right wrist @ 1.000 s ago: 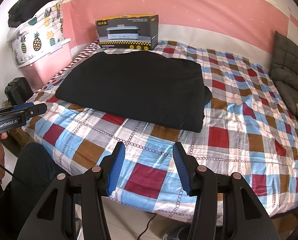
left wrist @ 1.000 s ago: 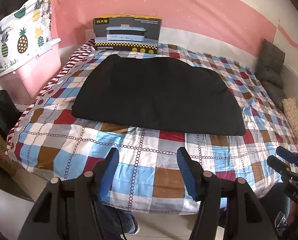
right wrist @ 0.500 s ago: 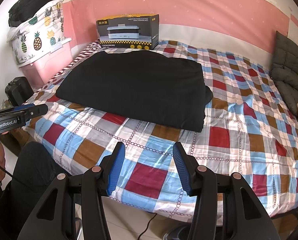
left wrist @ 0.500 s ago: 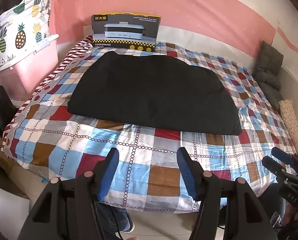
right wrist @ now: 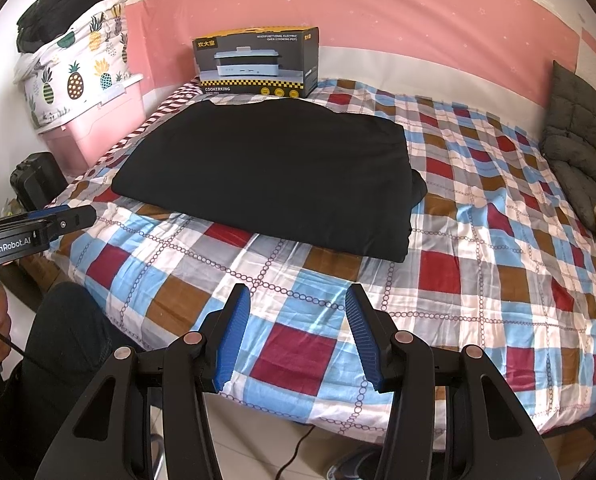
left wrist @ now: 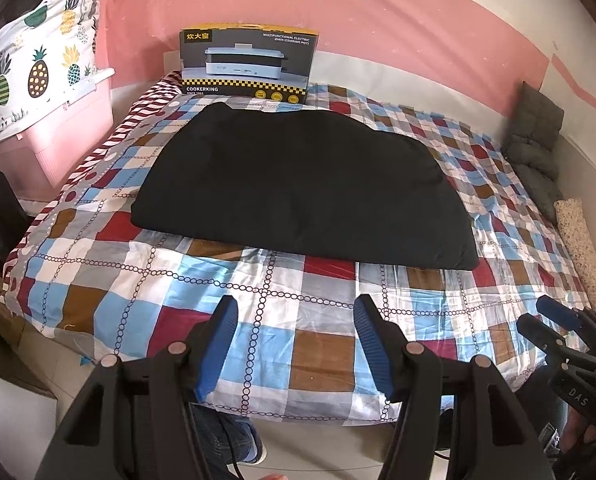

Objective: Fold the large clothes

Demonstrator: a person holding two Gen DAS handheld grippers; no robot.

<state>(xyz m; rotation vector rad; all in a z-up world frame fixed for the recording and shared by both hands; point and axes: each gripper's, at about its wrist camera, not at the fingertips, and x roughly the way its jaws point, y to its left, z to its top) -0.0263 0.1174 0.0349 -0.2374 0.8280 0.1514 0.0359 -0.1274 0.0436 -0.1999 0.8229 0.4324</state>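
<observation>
A large black garment (left wrist: 302, 188) lies folded into a thick rectangle on the checked bedspread (left wrist: 289, 320); it also shows in the right wrist view (right wrist: 269, 176). My left gripper (left wrist: 295, 308) is open and empty, held over the bed's near edge, short of the garment. My right gripper (right wrist: 298, 296) is open and empty, also over the near edge, in front of the garment's right corner. The right gripper (left wrist: 554, 324) shows at the left view's right edge, and the left gripper (right wrist: 57, 216) at the right view's left edge.
A boxed cooker (left wrist: 247, 66) stands at the head of the bed behind the garment. A pink bin with a pineapple-print bundle (left wrist: 37, 92) stands left of the bed. Grey cushions (right wrist: 574, 132) lie along the right side. A pink wall is behind.
The left gripper's view has drifted slightly left and forward, so the garment sits a little lower and nearer. The right gripper has barely moved. Both stay open.
</observation>
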